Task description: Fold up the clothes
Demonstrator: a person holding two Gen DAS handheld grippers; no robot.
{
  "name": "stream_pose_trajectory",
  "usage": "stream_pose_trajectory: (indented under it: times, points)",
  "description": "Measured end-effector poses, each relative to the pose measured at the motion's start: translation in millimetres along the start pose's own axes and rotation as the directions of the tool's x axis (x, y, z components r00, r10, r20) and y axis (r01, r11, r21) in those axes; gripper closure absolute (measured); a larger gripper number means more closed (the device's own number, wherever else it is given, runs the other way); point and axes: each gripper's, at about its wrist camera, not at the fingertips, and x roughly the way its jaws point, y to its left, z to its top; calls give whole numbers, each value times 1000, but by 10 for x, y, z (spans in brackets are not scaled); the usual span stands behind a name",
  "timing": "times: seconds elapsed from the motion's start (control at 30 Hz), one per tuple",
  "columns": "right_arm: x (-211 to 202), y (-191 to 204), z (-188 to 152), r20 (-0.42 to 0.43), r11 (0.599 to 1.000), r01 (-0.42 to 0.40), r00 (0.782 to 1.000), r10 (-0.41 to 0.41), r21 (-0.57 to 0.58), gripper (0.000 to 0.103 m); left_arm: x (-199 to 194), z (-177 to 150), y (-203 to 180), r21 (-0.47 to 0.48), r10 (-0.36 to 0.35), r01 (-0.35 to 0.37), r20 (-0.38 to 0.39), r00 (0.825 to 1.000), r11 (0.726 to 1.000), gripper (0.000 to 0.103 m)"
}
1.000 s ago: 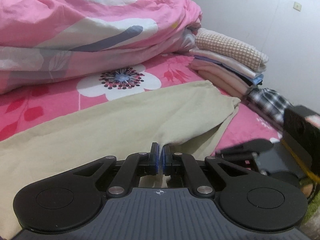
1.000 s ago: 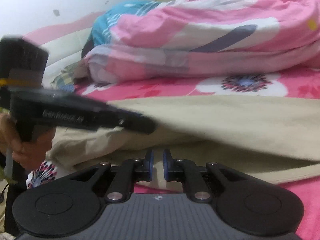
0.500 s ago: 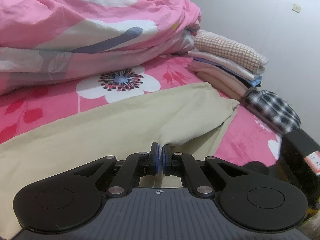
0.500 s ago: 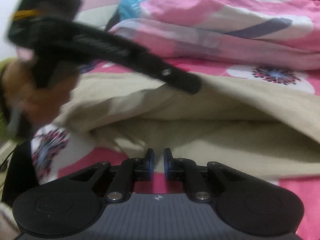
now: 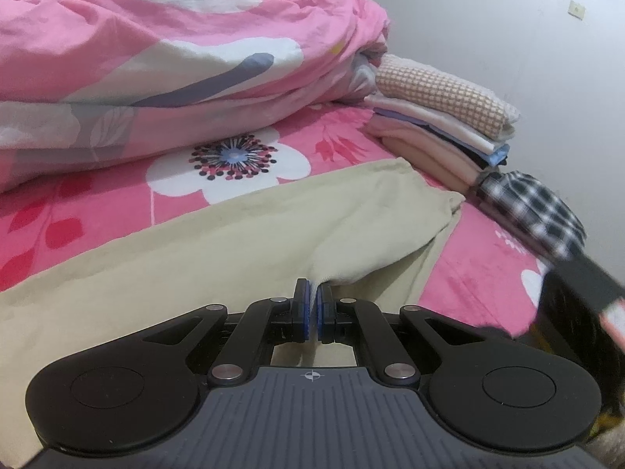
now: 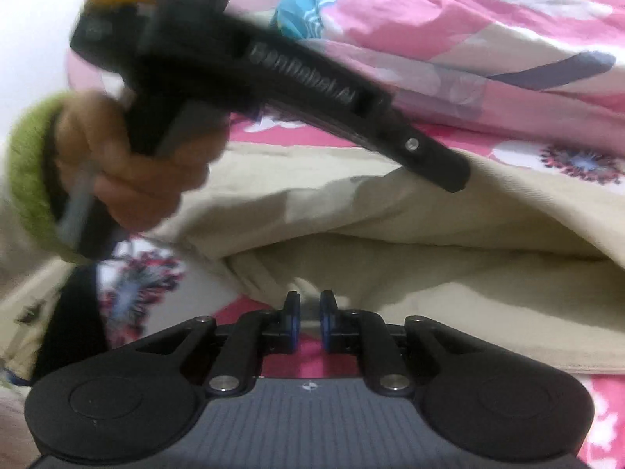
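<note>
Pinching the beige garment's (image 5: 242, 242) lifted edge, left tool (image 5: 312, 305) clamps it.

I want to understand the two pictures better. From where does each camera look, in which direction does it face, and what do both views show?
Left wrist: sits on the left gripper, low over the bed, facing the beige garment, quilt and folded stack; its fingers pinch the garment.
Right wrist: sits on the right gripper, facing the garment's lifted edge; the left gripper and the hand with green sleeve show.
Shared: garment, quilt, pink sheet.
</note>
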Motion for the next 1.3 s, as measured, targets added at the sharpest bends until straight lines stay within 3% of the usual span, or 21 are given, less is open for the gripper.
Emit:
stream_pose_trajectory:
  times: [0.07,0.13,0.23,0.43,0.53,0.63,0.77,0.87,1.17,1.23,1.3]
  points:
    - [26,-87,57,36,998,32,999,-34,47,91,-4,6,-8,1,0,0,-1,1000,1000,101]
    - [185,-102,68,28,997,15,999,-17,76,91,-3,4,-6,-7,-1,1,-2,1000,1000,101]
    - [276,60,-8,2,1000,-14,1000,14,7,91,-1,-10,-1,-12,-7,7,0,1000,1000,101]
    - [-150,68,-216,5,998,-66,998,66,3,91,38,-53,49,-48,-33,34,19,999,998,102]
    - [-394,-164,-116,71,996,86,994,-87,16,91,38,-69,40,-52,-36,38,30,999,998,102]
    - [-559,-421,10,121,965,260,958,-261,31,91,15,-89,20,-59,-42,44,45,998,997,102]
    - [-393,-766,-67,-30,888,460,888,-459,10,93,-22,-121,14,-64,-55,58,57,997,996,102]
    - [-684,-806,-236,-5,873,487,874,-487,37,93,19,-175,0,-47,-71,73,45,996,996,102]
    - [-942,-1013,-217,22,834,548,835,-550,63,92,157,-336,-93,8,-52,52,-2,999,999,101]
    - [-967,-1176,-277,-12,814,575,817,-576,81,91,173,-371,-112,20,-45,46,-9,999,999,101]
    - [-1162,-1379,-369,-30,771,613,786,-618,173,91,189,-406,-130,31,-38,39,-16,999,999,101]
